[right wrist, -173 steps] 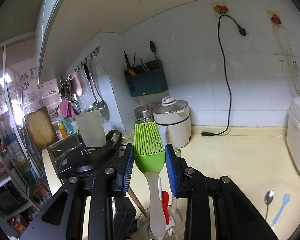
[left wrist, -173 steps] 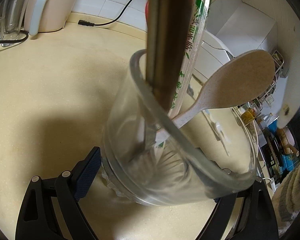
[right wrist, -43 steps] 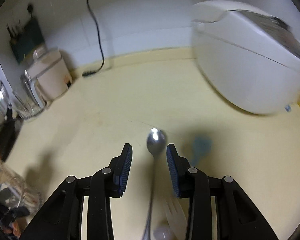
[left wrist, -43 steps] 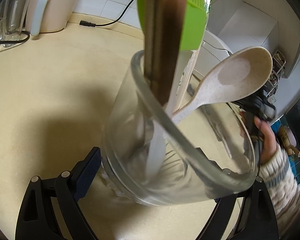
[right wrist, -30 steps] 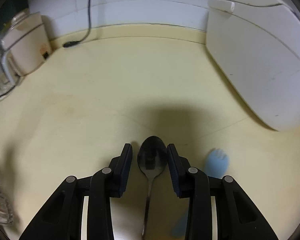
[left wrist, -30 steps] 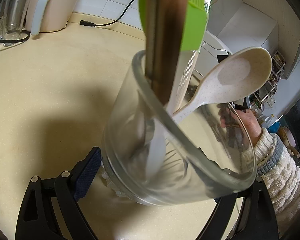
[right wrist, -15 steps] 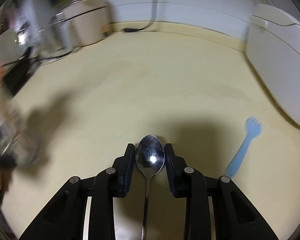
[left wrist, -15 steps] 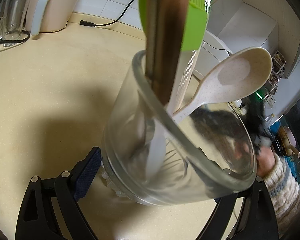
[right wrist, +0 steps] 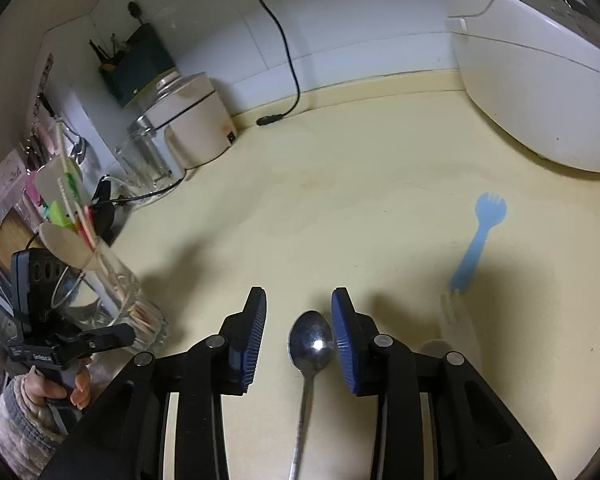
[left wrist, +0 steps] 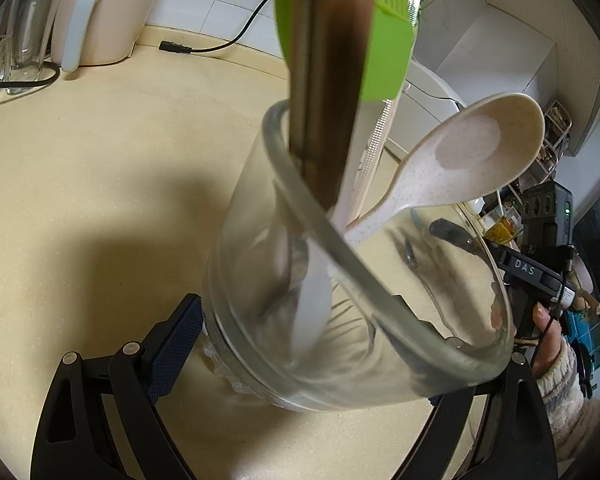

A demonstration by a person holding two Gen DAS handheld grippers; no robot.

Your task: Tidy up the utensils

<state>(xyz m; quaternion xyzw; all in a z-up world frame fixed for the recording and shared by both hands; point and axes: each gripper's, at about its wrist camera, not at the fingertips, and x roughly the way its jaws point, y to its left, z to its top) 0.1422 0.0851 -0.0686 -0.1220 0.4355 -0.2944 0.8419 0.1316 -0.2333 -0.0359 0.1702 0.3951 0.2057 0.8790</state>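
- The metal spoon [right wrist: 310, 342] sat between the blue pads of the right claw [right wrist: 298, 336], bowl forward and its handle running back under the claw.
- The jaws of this claw had just been opening a little; a gap showed beside the spoon on the left and the right pad stood just beside the bowl, so I could not tell if the pads really pressed on it.
- The glass jar [left wrist: 351, 280] stood on the cream table [left wrist: 100, 168], clamped at its base by the left claw [left wrist: 300, 340], which was closed on it.
- Inside the jar were already a green brush [left wrist: 383, 40], a speckled pale spoon [left wrist: 471, 156], a dark handle [left wrist: 327, 80] and some thin sticks, so I judged a good part of the sorting as done.
- What was left, as I saw it: the metal spoon, a blue spork [right wrist: 479, 236] lying well apart on the table, and a pale clear utensil [right wrist: 455, 316] just beside the right claw.
- The left claw pointed down at a slant at the jar; a hand [right wrist: 74, 390] in a knitted sleeve held its grip.
- The right claw also pointed down at a slant, with the jar far off to its left.
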